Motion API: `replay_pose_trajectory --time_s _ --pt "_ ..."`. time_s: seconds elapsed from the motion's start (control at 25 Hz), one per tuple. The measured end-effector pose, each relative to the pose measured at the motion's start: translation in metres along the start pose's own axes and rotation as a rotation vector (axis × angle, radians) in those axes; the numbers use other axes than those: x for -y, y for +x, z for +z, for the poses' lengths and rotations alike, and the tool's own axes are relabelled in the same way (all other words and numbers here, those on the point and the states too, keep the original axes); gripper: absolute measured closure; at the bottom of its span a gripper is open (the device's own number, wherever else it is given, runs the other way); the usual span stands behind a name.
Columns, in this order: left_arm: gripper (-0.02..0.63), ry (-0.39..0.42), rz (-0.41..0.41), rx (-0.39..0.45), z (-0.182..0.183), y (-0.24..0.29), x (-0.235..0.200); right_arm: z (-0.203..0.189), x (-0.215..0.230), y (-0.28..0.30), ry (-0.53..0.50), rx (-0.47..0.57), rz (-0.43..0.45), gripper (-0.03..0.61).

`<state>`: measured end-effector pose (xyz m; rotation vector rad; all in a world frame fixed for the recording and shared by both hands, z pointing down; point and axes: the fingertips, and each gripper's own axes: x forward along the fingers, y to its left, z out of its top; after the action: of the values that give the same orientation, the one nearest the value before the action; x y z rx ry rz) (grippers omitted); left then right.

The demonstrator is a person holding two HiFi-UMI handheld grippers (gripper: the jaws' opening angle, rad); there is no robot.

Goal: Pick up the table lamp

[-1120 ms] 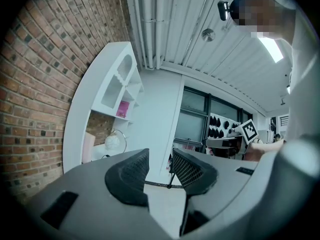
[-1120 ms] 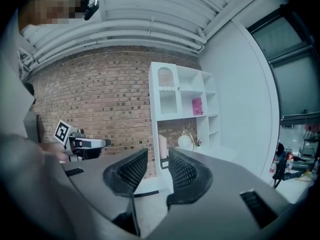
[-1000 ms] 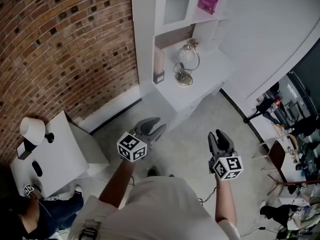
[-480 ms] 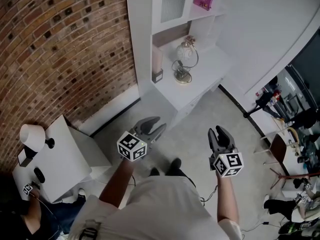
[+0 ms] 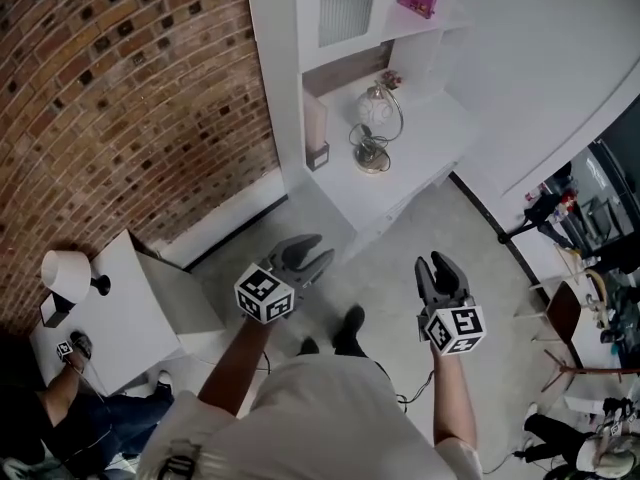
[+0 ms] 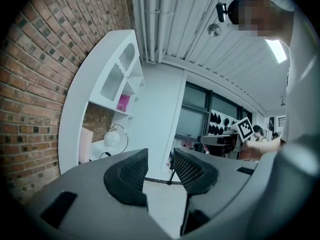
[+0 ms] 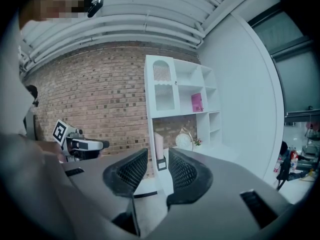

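Head view: left gripper (image 5: pixel 314 252) and right gripper (image 5: pixel 433 264) are both spread with nothing between the jaws, held out in front of the body. Ahead of them and still well apart, the globe table lamp (image 5: pixel 376 116) stands on the white shelf unit (image 5: pixel 425 153). Behind-left, the side table (image 5: pixel 130 313) has dropped back since a second ago, so that looks like a step toward the lamp, with the reach not yet begun

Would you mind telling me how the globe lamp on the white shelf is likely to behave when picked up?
The globe lamp looks like glass, so it is probably fragile and rather slippery. Its globe sits high over a small round base, so it may be top-heavy and could tip if nudged sideways rather than lifted.
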<state>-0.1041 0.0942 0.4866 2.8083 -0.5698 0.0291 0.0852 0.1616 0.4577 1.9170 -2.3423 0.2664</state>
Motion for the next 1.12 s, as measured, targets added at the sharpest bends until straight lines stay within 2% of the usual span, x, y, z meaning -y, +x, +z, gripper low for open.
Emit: replay_pose_trajectory --time_s 0.64,1.12 --pt "0.436 -0.026 0.073 -0.014 0.002 0.133 -0.049 0.000 0.114 0.097 -0.017 -0.059 0.119 0.434" --pt "0.433 -0.042 0.159 -0.027 0.002 0.191 -0.072 0.007 0.169 0.144 -0.022 -0.083 0.211 0.434"
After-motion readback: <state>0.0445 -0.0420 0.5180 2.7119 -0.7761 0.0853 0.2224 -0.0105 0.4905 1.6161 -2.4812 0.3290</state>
